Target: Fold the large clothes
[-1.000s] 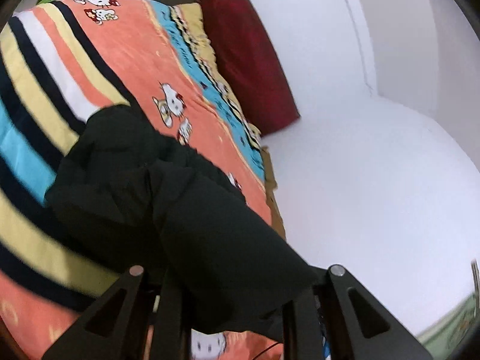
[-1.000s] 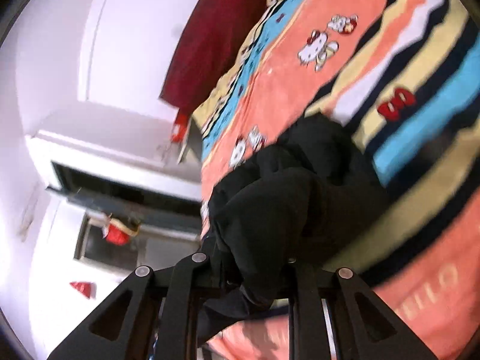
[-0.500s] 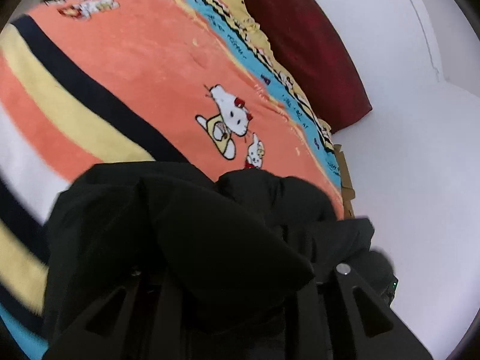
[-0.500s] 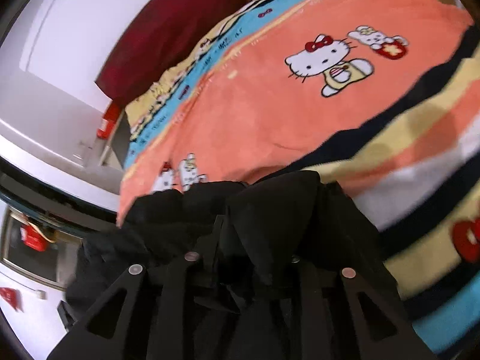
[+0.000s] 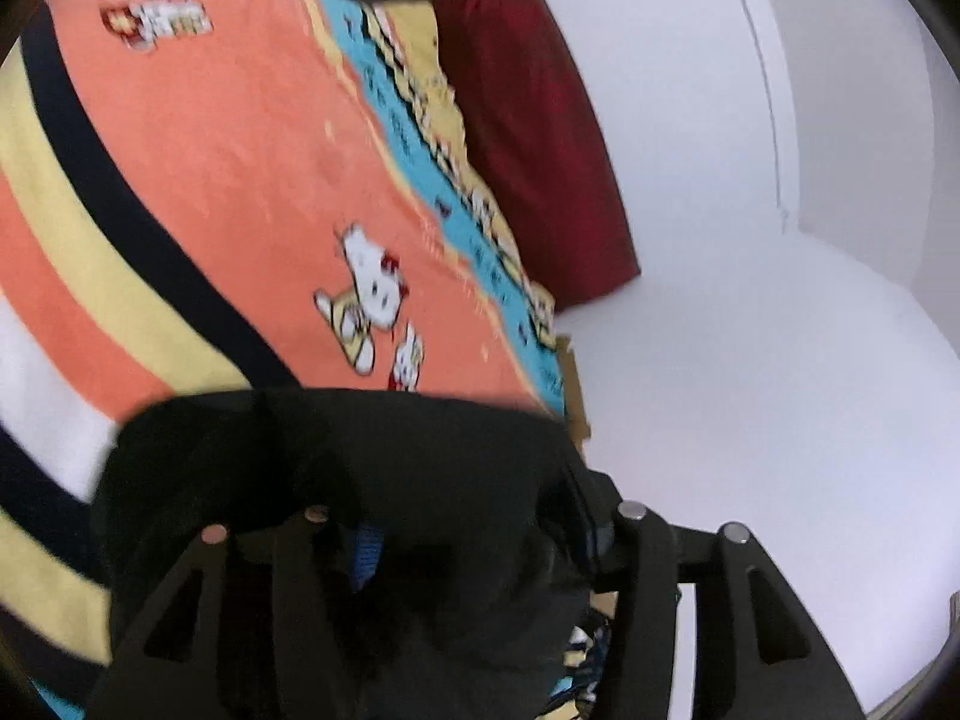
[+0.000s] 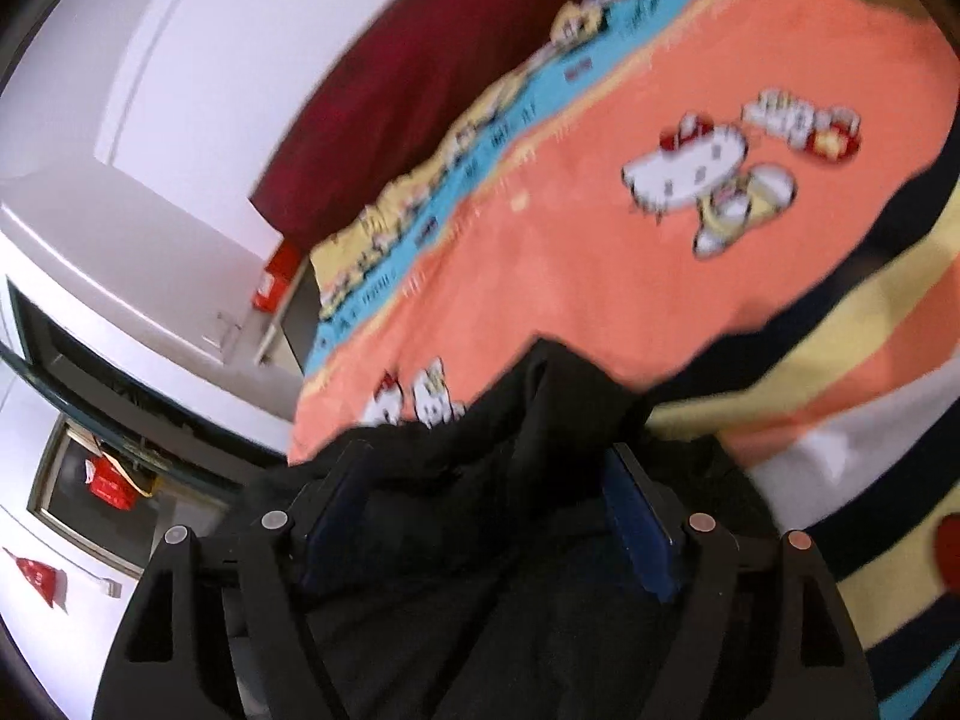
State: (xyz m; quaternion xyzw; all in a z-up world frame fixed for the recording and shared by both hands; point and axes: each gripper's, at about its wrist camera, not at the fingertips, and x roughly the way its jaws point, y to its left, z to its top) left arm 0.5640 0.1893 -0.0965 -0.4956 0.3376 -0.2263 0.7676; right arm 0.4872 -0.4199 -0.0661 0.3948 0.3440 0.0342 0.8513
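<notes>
The black garment is lying bunched and rumpled on the striped cartoon blanket, draping over both tools. The left gripper and right gripper are both standing spread wide, cloth sagging loosely between their fingers.

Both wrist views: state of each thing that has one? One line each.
black garment: bunched, lying at the near edge of the blanket, draped over both grippers' fingers.
left gripper: open, cloth between the fingers.
right gripper: open, cloth between the fingers.
blanket: spread flat over the bed.
red pillow: propped against the white wall.
</notes>
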